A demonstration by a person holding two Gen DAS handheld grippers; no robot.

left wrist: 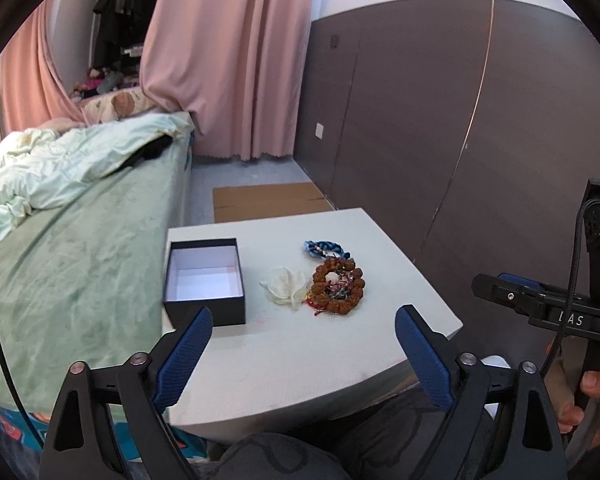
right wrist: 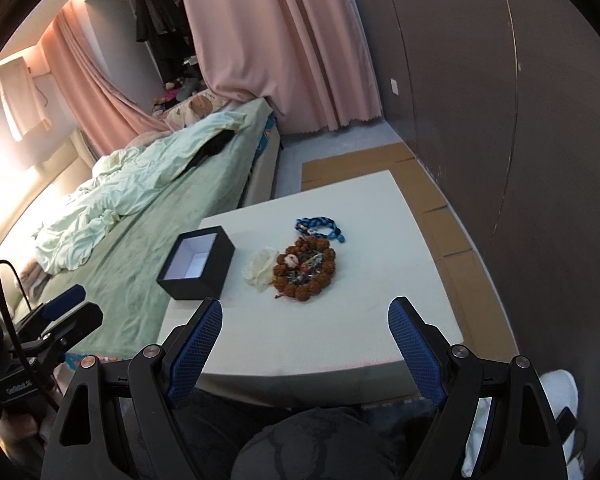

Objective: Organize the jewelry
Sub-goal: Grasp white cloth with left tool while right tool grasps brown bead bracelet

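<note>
Jewelry lies bunched mid-table: a brown bead bracelet [left wrist: 337, 285] ringing small colourful trinkets, a blue braided cord [left wrist: 323, 249] behind it, a white fabric flower [left wrist: 283, 285] touching its left side. An open black box [left wrist: 204, 280] with white lining sits further left on the white table [left wrist: 300, 360]. Readable print: "GenRobot.AI" on the left gripper [left wrist: 304, 352] body, seen from the right wrist. Both it and the right gripper [right wrist: 305, 348] hover at the near table edge, jaws wide, holding nothing.
</note>
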